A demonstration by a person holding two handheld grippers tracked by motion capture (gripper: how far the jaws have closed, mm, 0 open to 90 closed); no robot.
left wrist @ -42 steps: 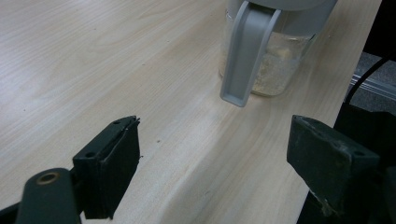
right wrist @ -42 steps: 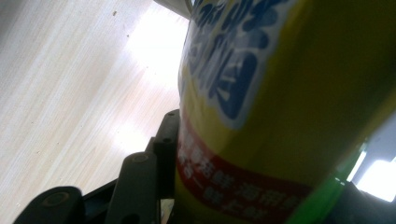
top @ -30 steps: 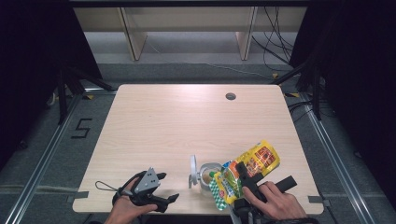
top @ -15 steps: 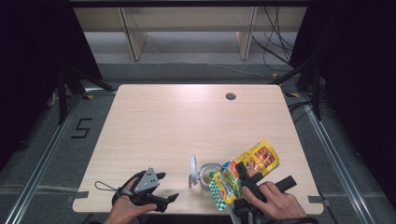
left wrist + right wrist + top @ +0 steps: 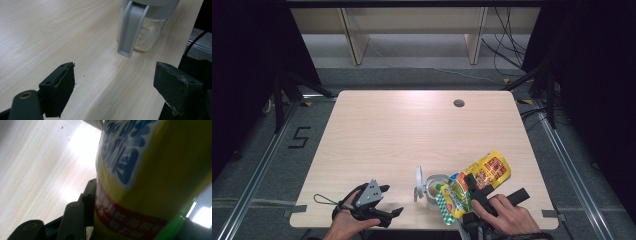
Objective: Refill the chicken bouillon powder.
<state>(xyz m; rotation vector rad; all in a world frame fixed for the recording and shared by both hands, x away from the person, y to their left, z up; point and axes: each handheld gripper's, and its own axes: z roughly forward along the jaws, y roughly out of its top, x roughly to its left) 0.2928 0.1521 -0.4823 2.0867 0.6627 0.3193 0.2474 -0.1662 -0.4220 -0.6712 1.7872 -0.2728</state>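
Right gripper [image 5: 470, 187] around one yellow snack bag [image 5: 474, 182], beside one jar [image 5: 434, 186].

jar [image 5: 143, 30]: top cut off by upper edge | yellow packet [image 5: 150, 182]: blurred print, unreadable (too close to the lens), hides the far jaw of right gripper [image 5: 474, 192] | green packet [image 5: 451, 197]: covers part of jar | person's forearms: cut by bottom edge

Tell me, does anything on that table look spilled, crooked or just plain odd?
Nothing looks spilled or damaged. The clear jar stands upright with its grey lid flipped open and pale powder inside. The yellow snack bag sits tilted beside it, clamped in the right hand-held gripper. The left hand-held gripper waits open.
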